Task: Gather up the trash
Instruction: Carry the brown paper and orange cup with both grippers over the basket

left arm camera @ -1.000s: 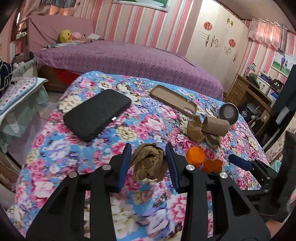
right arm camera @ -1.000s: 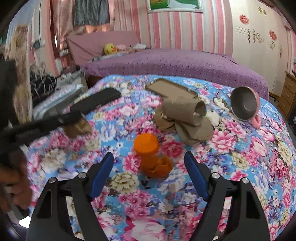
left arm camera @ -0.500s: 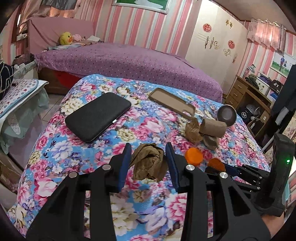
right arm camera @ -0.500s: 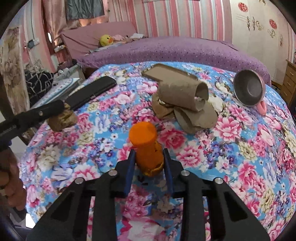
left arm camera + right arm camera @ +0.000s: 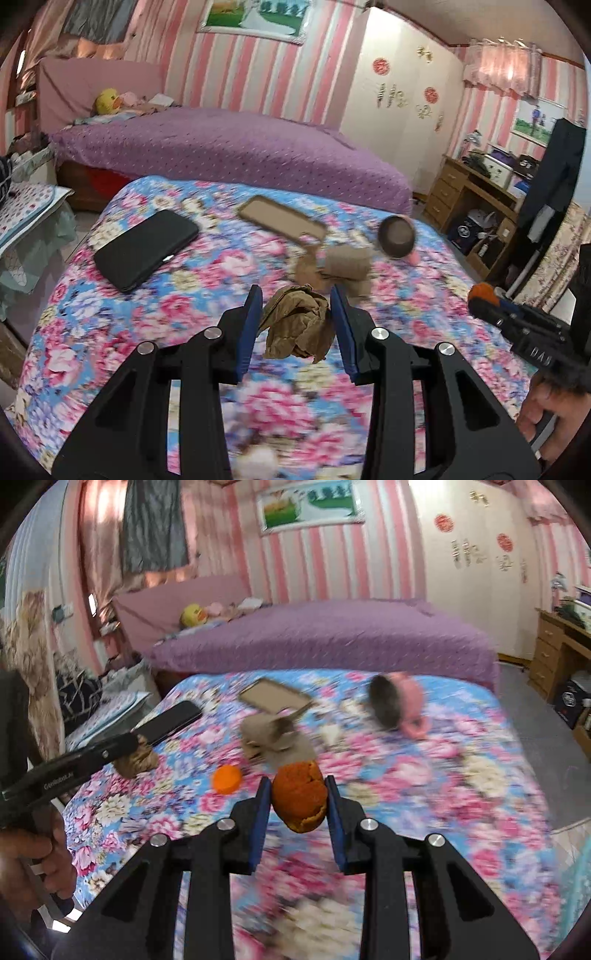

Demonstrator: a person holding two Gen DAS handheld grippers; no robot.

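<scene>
A floral bedspread [image 5: 461, 775] covers the surface, carrying a black phone [image 5: 146, 249] near its left edge, a tan phone case [image 5: 280, 219] toward the far edge, brown cardboard scraps [image 5: 275, 738] mid-surface, an orange cap [image 5: 226, 779], and a tipped pink-handled metal cup [image 5: 397, 707].

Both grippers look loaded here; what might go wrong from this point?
The orange peel is cracked and pinched only at its sides by the right gripper, so it may crumble or slip. The crumpled brown paper hangs loosely below the left gripper and could snag. The orange cap left on the bedspread might be missed.
</scene>
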